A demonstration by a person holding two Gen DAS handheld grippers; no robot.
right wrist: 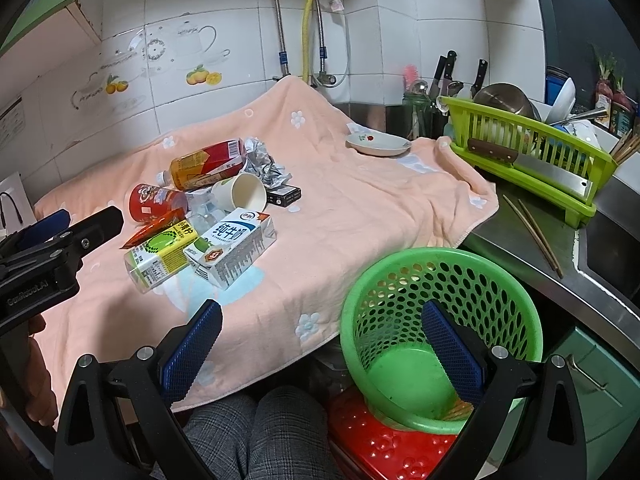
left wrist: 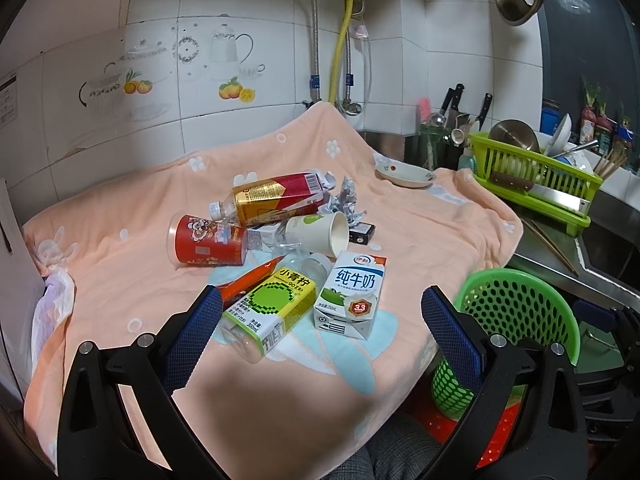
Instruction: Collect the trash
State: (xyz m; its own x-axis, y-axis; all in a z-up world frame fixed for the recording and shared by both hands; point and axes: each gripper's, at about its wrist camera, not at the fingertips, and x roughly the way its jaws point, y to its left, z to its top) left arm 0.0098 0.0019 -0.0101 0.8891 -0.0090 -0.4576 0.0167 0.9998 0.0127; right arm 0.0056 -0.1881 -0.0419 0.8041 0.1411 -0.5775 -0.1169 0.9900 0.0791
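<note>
A heap of trash lies on a peach towel [left wrist: 120,272]: a lime-drink bottle [left wrist: 268,308], a milk carton [left wrist: 352,296], a red cup [left wrist: 208,240], a paper cup [left wrist: 316,232], a red-and-gold bottle [left wrist: 276,196], crumpled foil [left wrist: 348,200], an orange wrapper [left wrist: 248,280]. My left gripper [left wrist: 320,340] is open and empty, just short of the lime bottle and carton. My right gripper [right wrist: 320,352] is open and empty, over the towel's front edge and the empty green basket [right wrist: 440,320]. The carton [right wrist: 232,248] and lime bottle [right wrist: 160,252] also show in the right wrist view.
A small dish [left wrist: 406,174] sits at the towel's far right. A green dish rack [left wrist: 532,176] with a cleaver and bowls stands on the steel counter, beside chopsticks [right wrist: 532,232] and a sink. The basket stands on a red stool [right wrist: 380,444]. My knees are below.
</note>
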